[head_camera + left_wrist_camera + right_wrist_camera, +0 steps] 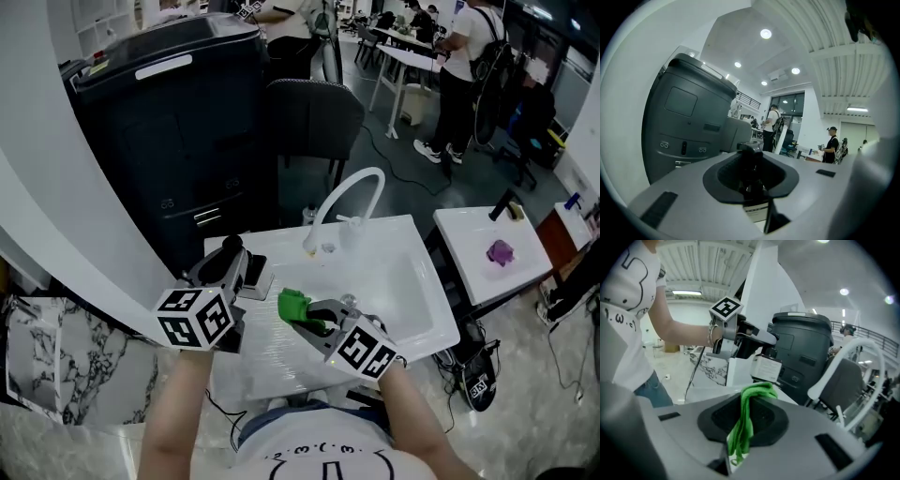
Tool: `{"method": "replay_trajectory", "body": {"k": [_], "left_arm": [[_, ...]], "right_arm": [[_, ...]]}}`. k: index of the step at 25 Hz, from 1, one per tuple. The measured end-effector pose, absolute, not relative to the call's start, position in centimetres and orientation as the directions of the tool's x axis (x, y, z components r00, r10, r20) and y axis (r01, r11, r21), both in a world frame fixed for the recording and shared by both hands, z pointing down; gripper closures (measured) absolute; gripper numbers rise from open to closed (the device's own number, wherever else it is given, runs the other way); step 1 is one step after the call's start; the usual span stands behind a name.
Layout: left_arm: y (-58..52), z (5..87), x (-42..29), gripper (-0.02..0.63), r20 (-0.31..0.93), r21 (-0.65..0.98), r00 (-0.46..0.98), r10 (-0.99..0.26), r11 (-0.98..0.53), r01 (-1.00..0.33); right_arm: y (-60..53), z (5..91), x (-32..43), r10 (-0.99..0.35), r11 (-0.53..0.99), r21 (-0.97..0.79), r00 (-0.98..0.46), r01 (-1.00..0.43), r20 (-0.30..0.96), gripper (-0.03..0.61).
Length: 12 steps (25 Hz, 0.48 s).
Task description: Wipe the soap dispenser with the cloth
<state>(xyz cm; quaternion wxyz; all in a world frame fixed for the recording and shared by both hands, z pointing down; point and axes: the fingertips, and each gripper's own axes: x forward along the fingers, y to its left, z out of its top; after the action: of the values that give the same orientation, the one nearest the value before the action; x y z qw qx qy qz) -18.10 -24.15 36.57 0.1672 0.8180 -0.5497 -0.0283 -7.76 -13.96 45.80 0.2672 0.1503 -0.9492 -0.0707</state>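
In the head view my left gripper (234,267) is at the sink's left rim, shut on the soap dispenser (254,277), a dark bottle with a pale label. The left gripper view shows the dispenser's dark pump top (751,161) clamped between the jaws, with the white label below it. My right gripper (315,320) is over the sink's front, shut on a green cloth (292,304). In the right gripper view the cloth (745,427) hangs bunched between the jaws. Just beyond the cloth, a short gap away, is the dispenser (766,367), held by the left gripper (750,341).
A white sink (412,281) with a curved white faucet (349,190) lies below both grippers. A large dark bin (169,122) and a black chair (314,117) stand behind it. A second white basin (469,239) holding a purple thing (501,251) is at right. People stand farther back.
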Motion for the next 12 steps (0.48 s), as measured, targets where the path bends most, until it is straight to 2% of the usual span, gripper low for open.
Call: {"method": "replay_trajectory", "body": {"k": [3,8,12], "left_arm": [[-25.4,38.8,-18.6,0.522,0.176,0.302,0.363,-0.915,-0.301,-0.904],[-28.1,42.1,-19.5,0.522,0.206,0.297,0.273,-0.939,-0.206,-0.932],[-30.8,44.0,-20.0,0.522,0.201,0.249,0.202,-0.959,-0.149,-0.957]], "right_arm": [[-15.5,46.6,-5.3,-0.420,0.907,0.224,-0.757,-0.355,0.501,0.529],[-18.2,46.9,-2.1,-0.552,0.813,0.097,-0.707,-0.574,0.442,0.529],[-19.5,47.0,-0.8,-0.591,0.762,0.013,-0.687,-0.648,0.423,0.529]]}}
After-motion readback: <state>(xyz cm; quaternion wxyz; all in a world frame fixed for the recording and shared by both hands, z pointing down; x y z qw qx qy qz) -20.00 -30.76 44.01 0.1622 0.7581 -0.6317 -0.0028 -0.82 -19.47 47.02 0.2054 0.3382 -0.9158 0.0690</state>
